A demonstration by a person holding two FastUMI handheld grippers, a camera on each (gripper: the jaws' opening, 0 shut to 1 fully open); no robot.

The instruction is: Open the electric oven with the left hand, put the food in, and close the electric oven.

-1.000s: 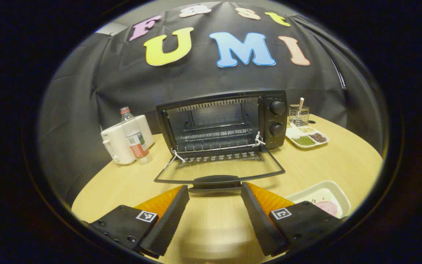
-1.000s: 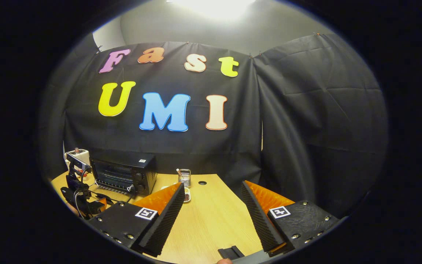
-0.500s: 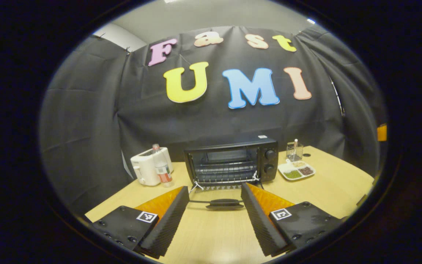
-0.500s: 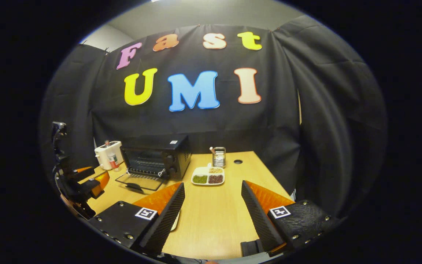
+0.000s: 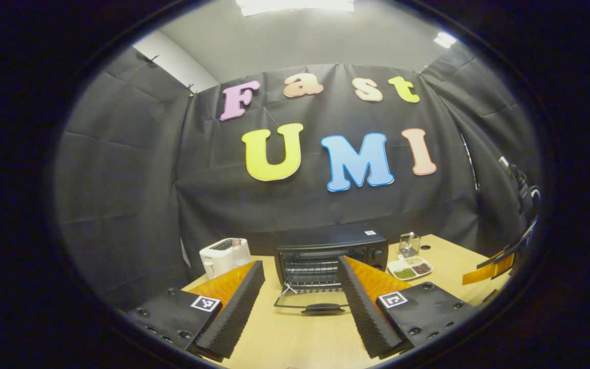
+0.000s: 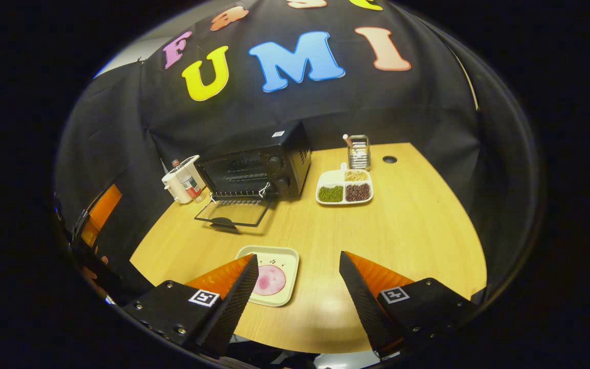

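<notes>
The black electric oven (image 5: 332, 246) stands at the back of the table with its glass door (image 5: 305, 300) folded flat, handle toward me. My left gripper (image 5: 300, 303) hangs open well in front of that door, holding nothing. In the right gripper view the oven (image 6: 256, 165) and its open door (image 6: 233, 212) lie to the far left. A cream tray (image 6: 270, 250) holding a round pink piece of food (image 6: 270, 280) rests near the table's front edge. My right gripper (image 6: 298, 298) is open above the table, its left finger over the tray's left side.
A white toaster (image 6: 177, 180) and a bottle (image 6: 188, 182) stand left of the oven. A divided plate of beans (image 6: 344, 186) and a mesh holder (image 6: 359, 151) sit to its right. The wooden table (image 6: 407, 230) curves away at the right. The other gripper (image 5: 500, 259) shows at the right edge.
My left gripper has drawn back and up from the open oven door, which now looks small and far. My right gripper has tilted down over the table, bringing the food tray into sight.
</notes>
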